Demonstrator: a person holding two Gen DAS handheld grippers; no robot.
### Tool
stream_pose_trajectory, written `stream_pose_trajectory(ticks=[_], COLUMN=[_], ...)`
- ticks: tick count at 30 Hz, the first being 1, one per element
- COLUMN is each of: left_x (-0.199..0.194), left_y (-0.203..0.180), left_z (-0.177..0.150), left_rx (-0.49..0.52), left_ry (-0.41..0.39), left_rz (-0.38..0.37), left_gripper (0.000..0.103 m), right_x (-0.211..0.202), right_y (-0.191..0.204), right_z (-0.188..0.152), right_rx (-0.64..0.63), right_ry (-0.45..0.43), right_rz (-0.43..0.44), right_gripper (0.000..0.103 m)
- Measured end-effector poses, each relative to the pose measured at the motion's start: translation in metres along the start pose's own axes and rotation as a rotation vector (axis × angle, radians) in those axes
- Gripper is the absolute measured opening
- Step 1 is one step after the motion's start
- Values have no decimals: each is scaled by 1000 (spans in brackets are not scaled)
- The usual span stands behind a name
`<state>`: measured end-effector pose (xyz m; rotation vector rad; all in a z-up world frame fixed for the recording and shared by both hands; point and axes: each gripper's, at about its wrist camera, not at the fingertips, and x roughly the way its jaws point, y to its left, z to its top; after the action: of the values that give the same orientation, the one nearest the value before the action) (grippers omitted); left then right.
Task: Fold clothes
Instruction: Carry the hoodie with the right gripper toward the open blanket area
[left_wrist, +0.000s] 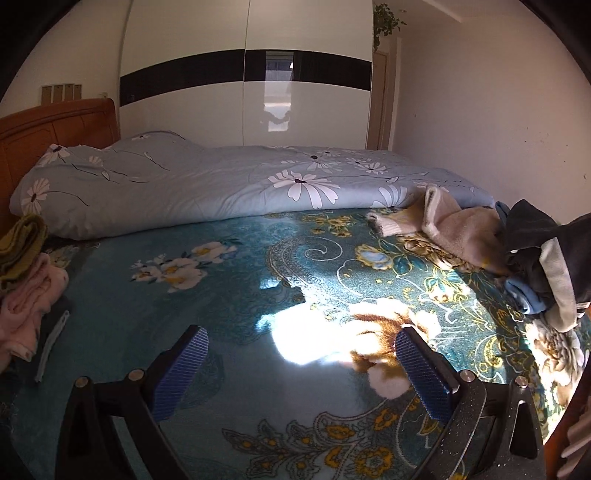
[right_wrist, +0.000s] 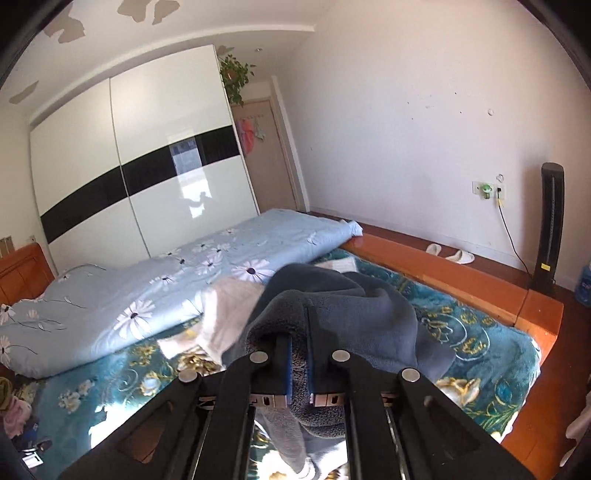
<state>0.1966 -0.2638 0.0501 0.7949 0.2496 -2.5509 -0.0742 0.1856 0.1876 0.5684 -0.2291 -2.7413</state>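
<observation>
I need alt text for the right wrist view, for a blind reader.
The right gripper is shut on a dark grey-blue fleece garment, lifted above a teal floral blanket. Behind lie a rolled light-blue duvet and a white wardrobe.

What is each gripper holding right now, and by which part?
The right gripper is shut on a dark grey-blue fleece garment, pinching a bunched fold of its fabric; which part cannot be told. The left gripper is open and holds nothing.

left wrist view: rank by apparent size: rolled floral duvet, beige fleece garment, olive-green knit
1. rolled floral duvet, by far the largest.
2. beige fleece garment.
3. olive-green knit, though the frame edge cuts it off, so this last ranking is unsure.
</observation>
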Motion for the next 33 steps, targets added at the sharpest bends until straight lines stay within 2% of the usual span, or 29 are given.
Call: stream_pose_trajectory(ticks=[8, 14, 18, 22, 25, 28, 30, 33], left_x=[-25, -34, -44, -60, -77, -94, -100, -110], left_y=[31, 70, 103, 138, 168, 196, 213, 237], left_z=[0, -5, -10, -17, -27, -41, -53, -72], left_rx=[3, -59, -117, -169, -207, -240, -255, -279], left_ry=[-52, -67, -80, -100, -114, -118, -104, -82], left_rz=[2, -2, 0, 23, 55, 96, 123, 163], left_gripper=[103, 103, 103, 103, 103, 103, 103, 103], right_x=[-13, -31, -48, -71, -80, -68, -51, -30], right_y=[83, 161, 233, 323, 397, 474, 516, 568], right_z=[12, 20, 25, 13, -13, -62, -112, -200], right_rx=[-94, -204, -284, -404, -501, -646, -736, -885], right_ry=[-33, -66, -83, -82, -38, 83, 211, 383], right_rz=[82, 181, 298, 464, 625, 736, 779, 800], right_gripper=[6, 6, 6, 6, 6, 6, 6, 6])
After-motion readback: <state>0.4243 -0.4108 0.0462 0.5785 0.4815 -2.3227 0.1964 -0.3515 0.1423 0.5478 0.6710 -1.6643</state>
